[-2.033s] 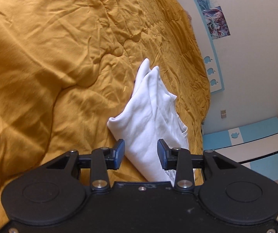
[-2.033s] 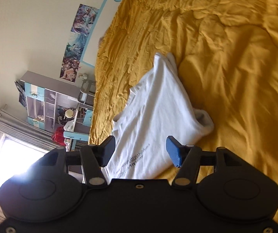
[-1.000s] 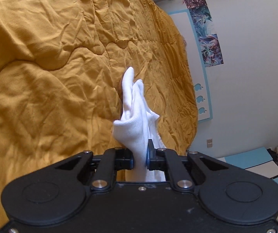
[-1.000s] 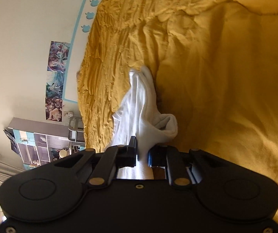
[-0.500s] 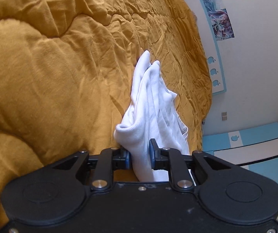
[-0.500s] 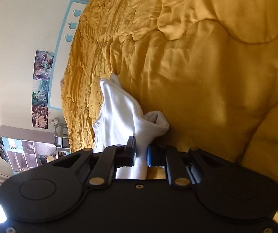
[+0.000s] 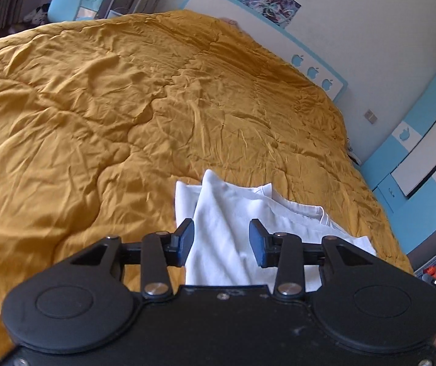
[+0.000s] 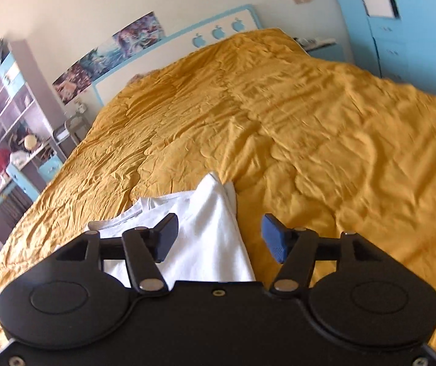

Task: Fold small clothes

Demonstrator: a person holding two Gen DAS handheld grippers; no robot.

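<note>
White shirt (image 7: 227,231) lying folded on the mustard bed cover (image 7: 96,122), left gripper (image 7: 221,239) and right gripper (image 8: 218,236) above it, jaws of both opening, gripping nothing

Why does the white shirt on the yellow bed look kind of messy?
The white shirt lies on the yellow blanket with its layers askew: one pointed corner pokes out and edges do not line up. Nothing looks torn or spilled.
</note>
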